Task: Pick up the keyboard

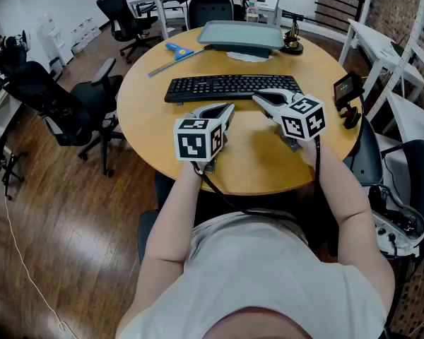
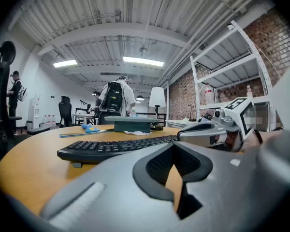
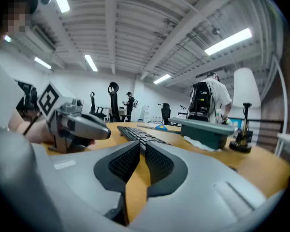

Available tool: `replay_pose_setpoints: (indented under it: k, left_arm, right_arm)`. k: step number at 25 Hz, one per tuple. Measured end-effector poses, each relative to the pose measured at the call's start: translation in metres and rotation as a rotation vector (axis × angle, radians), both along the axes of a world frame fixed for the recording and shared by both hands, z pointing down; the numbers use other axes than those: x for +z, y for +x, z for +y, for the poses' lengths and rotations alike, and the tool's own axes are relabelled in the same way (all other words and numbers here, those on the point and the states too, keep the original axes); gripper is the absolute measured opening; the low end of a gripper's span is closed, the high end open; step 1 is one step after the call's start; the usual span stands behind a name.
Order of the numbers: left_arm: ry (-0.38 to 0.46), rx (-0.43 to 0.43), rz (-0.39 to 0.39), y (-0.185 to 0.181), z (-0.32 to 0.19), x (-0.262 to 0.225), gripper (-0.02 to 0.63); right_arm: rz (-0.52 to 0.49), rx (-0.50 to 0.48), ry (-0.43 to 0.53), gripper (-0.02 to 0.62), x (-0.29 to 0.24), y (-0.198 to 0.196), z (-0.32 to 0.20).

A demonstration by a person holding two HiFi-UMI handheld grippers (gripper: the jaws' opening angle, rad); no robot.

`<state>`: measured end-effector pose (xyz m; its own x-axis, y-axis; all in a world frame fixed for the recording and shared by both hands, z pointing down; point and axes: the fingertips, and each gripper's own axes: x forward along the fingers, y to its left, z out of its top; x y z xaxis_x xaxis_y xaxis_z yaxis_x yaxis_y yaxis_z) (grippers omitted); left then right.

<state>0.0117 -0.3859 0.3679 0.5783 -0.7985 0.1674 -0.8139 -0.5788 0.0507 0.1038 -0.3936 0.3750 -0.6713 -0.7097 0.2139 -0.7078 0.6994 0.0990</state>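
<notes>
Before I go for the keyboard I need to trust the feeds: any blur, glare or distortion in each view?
Head view: even light, sharp, keyboard crisp, no strong glare on the table. Left gripper view: heavy fisheye, dark corners, left gripper body soft up close, keyboard sharp. Right gripper view: same fisheye, ceiling lights blown bright, right gripper body blurred, keyboard readable.

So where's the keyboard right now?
In the head view the keyboard lies flat on the round table, just past the left gripper and the right gripper, in front of the grey stand.
</notes>
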Motion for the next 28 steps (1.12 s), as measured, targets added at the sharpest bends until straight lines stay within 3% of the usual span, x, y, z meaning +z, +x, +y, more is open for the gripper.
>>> replay_pose_setpoints:
  k: [3, 6, 9, 15, 17, 21, 28]
  left_arm:
    - [-0.002, 0.007, 0.000, 0.003, -0.001, 0.005, 0.000]
    - [0.019, 0.003, -0.002, 0.001, -0.011, -0.006, 0.000]
    - [0.010, 0.003, -0.003, 0.000, -0.009, -0.006, 0.000]
    - [0.007, -0.008, -0.004, -0.001, -0.011, -0.004, 0.000]
    - [0.000, 0.007, -0.003, 0.006, -0.006, 0.001, 0.000]
    - [0.011, 0.003, -0.010, 0.003, -0.006, -0.002, 0.000]
    - [0.013, 0.001, -0.007, 0.001, -0.006, -0.004, 0.000]
  right_arm:
    - [0.359, 0.040, 0.163, 0.089, 0.004, 0.007, -0.008]
    - [0.699, 0.037, 0.234, 0.137, 0.006, 0.010, -0.027]
    - [0.931, 0.027, 0.249, 0.184, 0.022, 0.013, -0.036]
    - [1.340, 0.066, 0.318, 0.212, 0.053, 0.028, -0.062]
    - [1.407, 0.081, 0.312, 0.185, 0.064, 0.039, -0.061]
    - [1.398, 0.108, 0.306, 0.103, 0.070, 0.035, -0.070]
    - [1.358, 0.156, 0.307, 0.091, 0.067, 0.033, -0.073]
